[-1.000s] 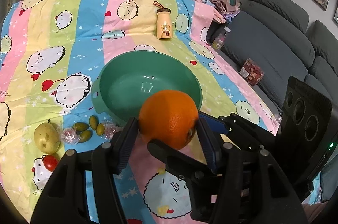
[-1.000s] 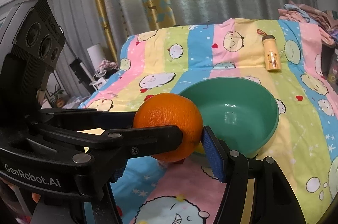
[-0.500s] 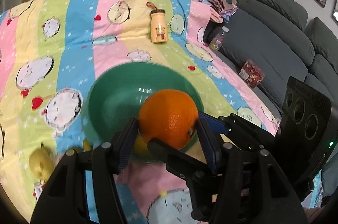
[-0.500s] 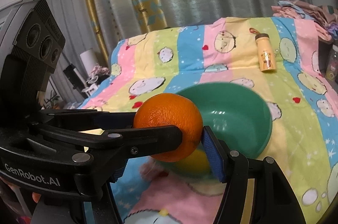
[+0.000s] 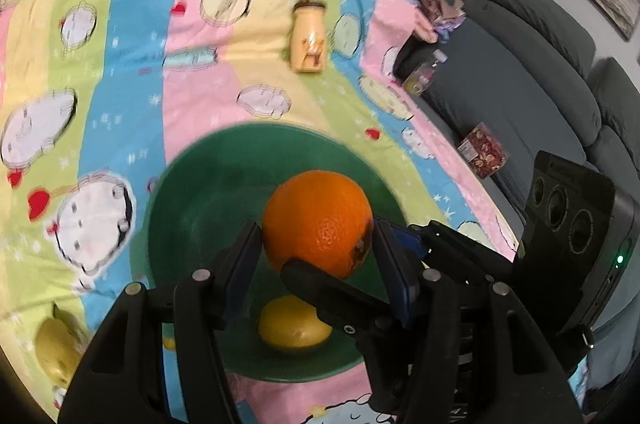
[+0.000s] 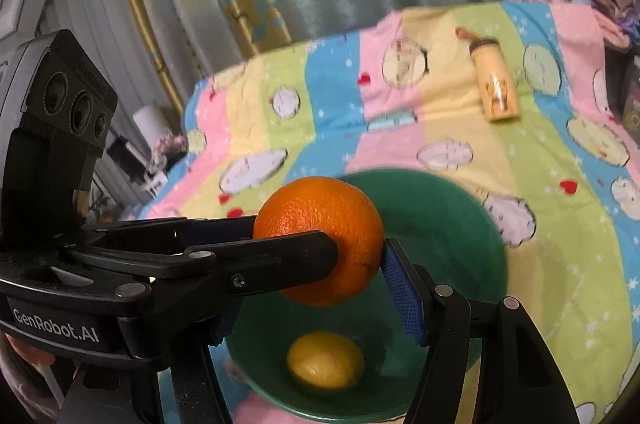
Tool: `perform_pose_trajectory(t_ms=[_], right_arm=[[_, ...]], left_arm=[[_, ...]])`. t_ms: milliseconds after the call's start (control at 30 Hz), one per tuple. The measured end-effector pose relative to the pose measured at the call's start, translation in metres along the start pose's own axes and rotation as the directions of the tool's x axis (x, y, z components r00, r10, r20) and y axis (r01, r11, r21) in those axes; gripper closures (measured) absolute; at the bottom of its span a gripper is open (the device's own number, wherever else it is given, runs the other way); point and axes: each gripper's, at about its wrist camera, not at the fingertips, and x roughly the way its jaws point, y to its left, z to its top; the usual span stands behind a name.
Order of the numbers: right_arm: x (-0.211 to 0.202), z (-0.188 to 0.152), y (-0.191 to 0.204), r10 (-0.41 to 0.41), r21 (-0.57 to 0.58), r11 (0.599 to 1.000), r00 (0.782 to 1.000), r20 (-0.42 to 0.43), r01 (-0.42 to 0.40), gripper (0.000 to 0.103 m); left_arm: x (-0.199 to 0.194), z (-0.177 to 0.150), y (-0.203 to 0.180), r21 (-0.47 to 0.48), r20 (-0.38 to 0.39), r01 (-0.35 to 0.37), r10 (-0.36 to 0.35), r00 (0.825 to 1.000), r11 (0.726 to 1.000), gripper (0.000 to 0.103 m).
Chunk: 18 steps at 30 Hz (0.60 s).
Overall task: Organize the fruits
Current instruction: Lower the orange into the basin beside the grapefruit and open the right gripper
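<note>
Indoor light, soft and even; no hard shadows. Both views motion-blurred: striped cloth (image 5: 132, 72) and green bowl (image 6: 448, 224) smeared, the orange (image 5: 316, 224) sharp. Strong fisheye bending with dark vignette corners. Small highlight on orange top.

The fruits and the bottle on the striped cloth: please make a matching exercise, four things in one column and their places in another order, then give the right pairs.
Things:
1. orange
2. lemon
3. pear
4. yellow bottle

Places:
A. lying on the cloth beyond the green bowl
B. on the cloth outside the bowl, at the left edge of the left wrist view
C. held in the air over the bowl by both claws
D. resting inside the bowl

Pairs: 1-C, 2-D, 3-B, 4-A
</note>
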Motion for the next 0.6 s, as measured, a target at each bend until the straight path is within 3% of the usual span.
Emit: perform_pose_trajectory(t_ms=[200, 433, 600], right_arm=[[0.018, -0.011, 0.005, -0.043, -0.038, 0.998, 0.995, -0.087, 0.040, 0.037], [0.022, -0.015, 0.007, -0.086, -0.061, 0.995, 0.991, -0.107, 0.080, 0.037], [0.011, -0.011, 0.009, -0.063, -0.056, 0.997, 0.996, -0.061, 0.060, 0.036]], left_arm=[[0.013, -0.011, 0.013, -0.038, -0.038, -0.006, 0.005, 0.999, 0.999, 0.046], [0.014, -0.012, 0.016, -0.038, -0.034, -0.021, 0.020, 0.999, 0.999, 0.045], [0.005, -0.009, 0.026, -0.070, -0.008, -0.041, 0.041, 0.999, 0.997, 0.027]])
